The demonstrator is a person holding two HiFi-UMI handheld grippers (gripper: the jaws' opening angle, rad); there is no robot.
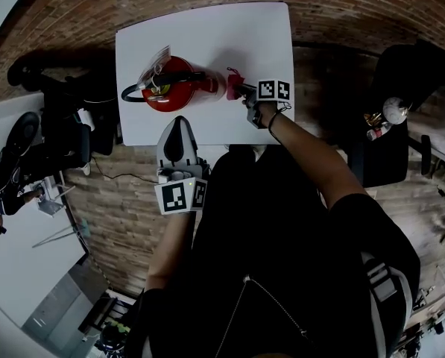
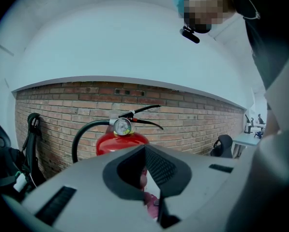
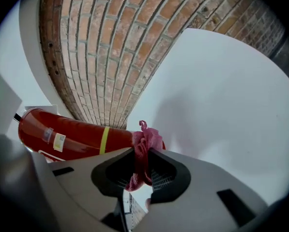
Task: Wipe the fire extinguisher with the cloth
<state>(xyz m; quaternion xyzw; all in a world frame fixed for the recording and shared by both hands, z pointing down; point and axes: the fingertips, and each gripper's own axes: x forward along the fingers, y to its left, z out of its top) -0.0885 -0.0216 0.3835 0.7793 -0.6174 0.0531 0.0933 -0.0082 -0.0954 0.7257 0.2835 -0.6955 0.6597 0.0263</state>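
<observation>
right gripper (image 3: pixel 140 170): its fingers pinch the pink cloth (image 3: pixel 144 146), a wad bulging past the tips so that fabric, not plastic, meets the fire extinguisher (image 3: pixel 76 137) just beyond, lying on the white table (image 3: pixel 221 95). left gripper (image 2: pixel 145 149): fingers pressed together, empty, pointing at the gauge end.

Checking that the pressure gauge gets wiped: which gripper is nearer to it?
Left. The left gripper points at the gauge from beside the valve end, apart from it. The right gripper, shut on the cloth, is at the fire extinguisher's opposite, bottom end.
</observation>
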